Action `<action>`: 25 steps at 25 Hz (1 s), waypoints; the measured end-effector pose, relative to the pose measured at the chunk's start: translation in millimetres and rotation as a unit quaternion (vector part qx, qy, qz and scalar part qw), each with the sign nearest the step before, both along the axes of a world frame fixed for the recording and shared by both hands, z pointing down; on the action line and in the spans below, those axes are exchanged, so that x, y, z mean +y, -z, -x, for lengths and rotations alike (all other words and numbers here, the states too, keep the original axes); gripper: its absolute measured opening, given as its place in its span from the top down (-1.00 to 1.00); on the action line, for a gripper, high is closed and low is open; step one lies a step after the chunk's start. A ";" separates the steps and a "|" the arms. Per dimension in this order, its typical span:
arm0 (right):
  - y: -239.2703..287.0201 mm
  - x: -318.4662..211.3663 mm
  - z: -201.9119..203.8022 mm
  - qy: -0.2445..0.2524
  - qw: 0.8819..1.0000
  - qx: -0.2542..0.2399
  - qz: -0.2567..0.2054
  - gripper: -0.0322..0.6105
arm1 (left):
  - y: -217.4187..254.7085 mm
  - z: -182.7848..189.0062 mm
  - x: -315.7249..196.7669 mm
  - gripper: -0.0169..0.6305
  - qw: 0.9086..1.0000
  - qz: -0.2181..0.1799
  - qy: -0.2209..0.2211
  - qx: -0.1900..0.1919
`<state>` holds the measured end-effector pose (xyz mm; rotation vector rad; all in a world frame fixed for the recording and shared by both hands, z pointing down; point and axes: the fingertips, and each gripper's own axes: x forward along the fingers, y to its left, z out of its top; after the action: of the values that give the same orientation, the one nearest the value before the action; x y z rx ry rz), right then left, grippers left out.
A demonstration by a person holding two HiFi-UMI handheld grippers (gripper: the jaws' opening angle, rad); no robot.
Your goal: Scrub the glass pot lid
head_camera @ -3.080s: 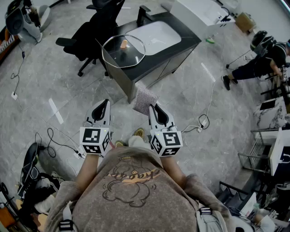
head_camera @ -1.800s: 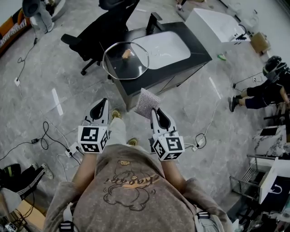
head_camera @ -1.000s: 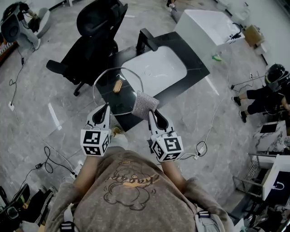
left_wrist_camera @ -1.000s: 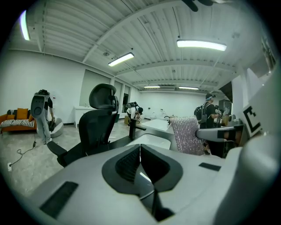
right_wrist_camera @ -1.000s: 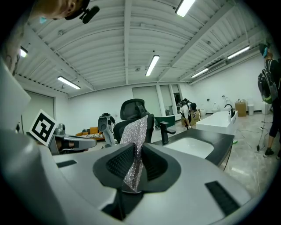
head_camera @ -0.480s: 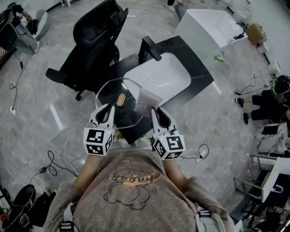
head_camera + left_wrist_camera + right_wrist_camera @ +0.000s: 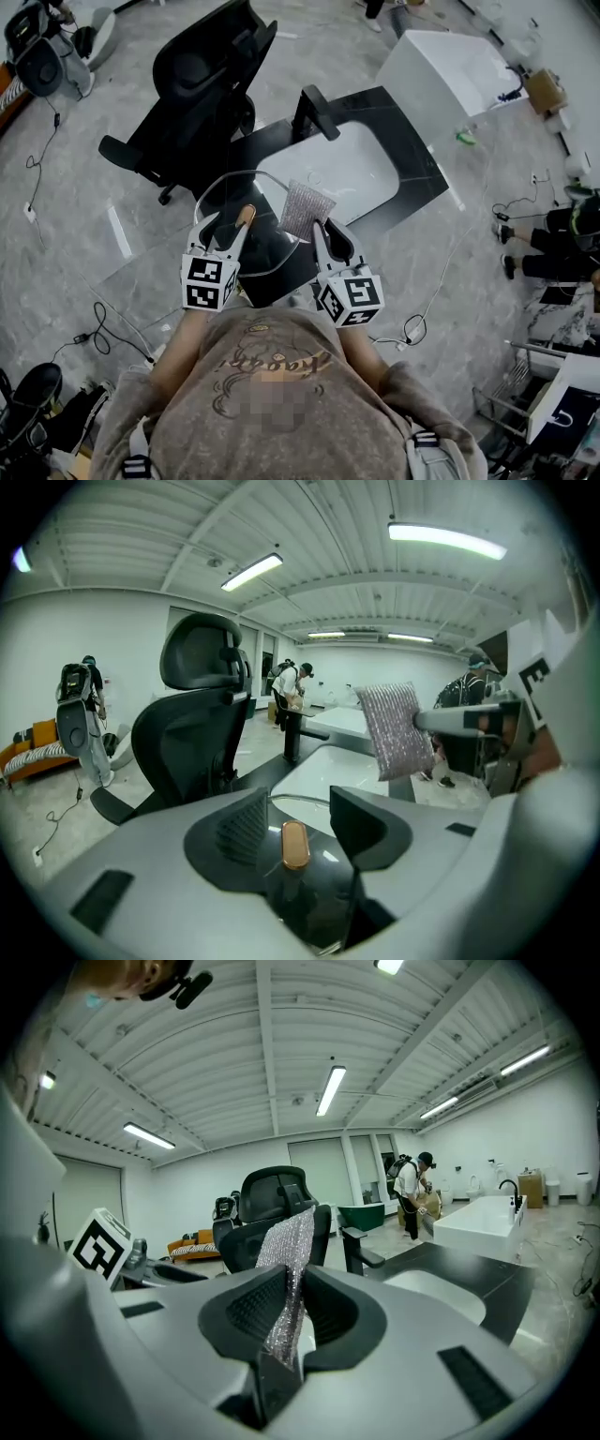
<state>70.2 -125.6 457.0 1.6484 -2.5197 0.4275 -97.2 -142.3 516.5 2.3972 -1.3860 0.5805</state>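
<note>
You're in a heathered grey-brown T-shirt (image 7: 192, 412), loose and soft-looking, filling the head view from 8 round to 4 o'clock. Across its middle runs a cartoon bear print (image 7: 251, 354), drawn in darker brown line with looping script over it. Short sleeves (image 7: 129, 401) at 8 and 4 o'clock, and dark straps (image 7: 138, 461) with pale buckles at 7 and 5 o'clock

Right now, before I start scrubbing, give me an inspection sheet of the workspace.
Surface: black counter, white sink set in it.
Job's things: glass lid at the counter's near corner; cloth.
Clutter: nothing seen on the counter.
Grippers: left gripper opening, lid's knob between its jaws; right gripper shut on the cloth.
Cables: loose cables on the floor, both sides.
Surroundings: office chair beyond the counter; person at far right.
</note>
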 end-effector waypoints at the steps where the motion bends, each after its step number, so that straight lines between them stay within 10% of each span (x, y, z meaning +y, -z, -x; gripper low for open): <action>1: -1.2 -3.4 -2.8 0.001 1.000 0.001 0.000 0.67 | -9.5 -2.9 -2.6 0.28 1.000 0.008 -0.005 -0.005; 14: -19.8 -13.8 -35.9 -0.005 1.000 0.004 0.027 0.67 | -122.7 -29.1 -39.8 0.33 0.994 0.059 0.007 -0.087; 25: -26.6 -21.0 -46.5 -0.004 0.999 -0.001 0.035 0.67 | -152.4 -28.1 -48.1 0.35 0.993 0.082 0.031 -0.076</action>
<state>116.7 -146.6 483.6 1.6342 -2.4706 0.5116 -69.1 -190.4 668.9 2.2124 -1.4071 0.8419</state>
